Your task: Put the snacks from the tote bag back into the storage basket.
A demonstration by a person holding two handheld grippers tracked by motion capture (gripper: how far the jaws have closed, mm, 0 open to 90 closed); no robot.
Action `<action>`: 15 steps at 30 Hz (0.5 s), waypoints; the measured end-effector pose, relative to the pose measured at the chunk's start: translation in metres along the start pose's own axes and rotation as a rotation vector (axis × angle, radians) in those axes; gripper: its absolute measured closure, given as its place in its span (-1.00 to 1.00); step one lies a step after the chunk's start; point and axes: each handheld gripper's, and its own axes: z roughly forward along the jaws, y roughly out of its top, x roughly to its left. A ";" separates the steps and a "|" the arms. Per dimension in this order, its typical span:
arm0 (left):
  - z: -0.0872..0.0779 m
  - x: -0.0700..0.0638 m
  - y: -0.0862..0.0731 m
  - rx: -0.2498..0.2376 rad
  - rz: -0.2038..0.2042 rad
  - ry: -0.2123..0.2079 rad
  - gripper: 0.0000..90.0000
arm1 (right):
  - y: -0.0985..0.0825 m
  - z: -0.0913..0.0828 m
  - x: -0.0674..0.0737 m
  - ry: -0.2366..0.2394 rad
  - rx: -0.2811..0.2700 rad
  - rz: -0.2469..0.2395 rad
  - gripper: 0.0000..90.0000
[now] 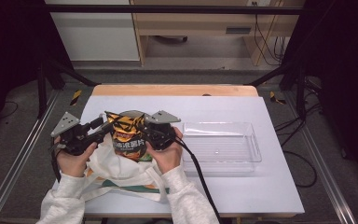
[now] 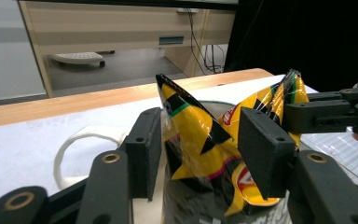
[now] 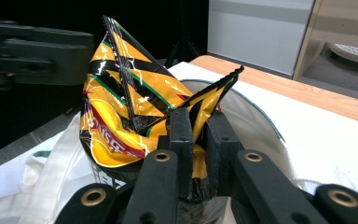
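Holding the yellow chip bag [image 1: 128, 135] over the white cloth bag [image 1: 121, 170], the right gripper [image 3: 199, 140] pinched its top edge tight while the left gripper [image 2: 200, 149] stood open around it, so a slow, straight lift toward the clear tray [image 1: 256, 149] seemed best.

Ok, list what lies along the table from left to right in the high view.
Left gripper → yellow-and-black crinkled snack bag standing in the white cloth tote bag → right gripper → clear rectangular plastic tray.
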 end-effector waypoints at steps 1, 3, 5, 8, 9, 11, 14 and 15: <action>0.002 0.000 0.000 0.009 0.000 -0.009 0.10 | -0.001 -0.001 0.000 0.002 -0.002 -0.002 0.85; 0.006 0.000 -0.002 0.020 -0.004 -0.026 0.17 | -0.002 -0.002 0.000 0.005 -0.006 -0.007 0.86; 0.007 -0.002 -0.003 0.046 0.003 -0.017 0.35 | -0.003 -0.003 0.000 0.004 -0.006 -0.005 0.86; 0.008 -0.002 -0.004 0.062 -0.002 -0.019 0.57 | -0.004 -0.004 -0.001 0.016 -0.007 0.005 0.86; 0.009 -0.001 -0.005 0.072 -0.013 -0.026 0.64 | -0.004 -0.004 0.000 0.017 -0.009 -0.001 0.86; 0.009 -0.001 -0.005 0.077 -0.015 -0.024 0.74 | -0.004 -0.004 0.001 0.017 -0.013 -0.004 0.86; 0.008 -0.003 -0.006 0.083 -0.024 -0.014 0.85 | -0.004 -0.004 0.002 0.013 -0.020 -0.006 0.85; 0.008 -0.004 -0.006 0.084 -0.027 -0.010 0.87 | -0.004 -0.004 0.002 0.011 -0.024 -0.006 0.86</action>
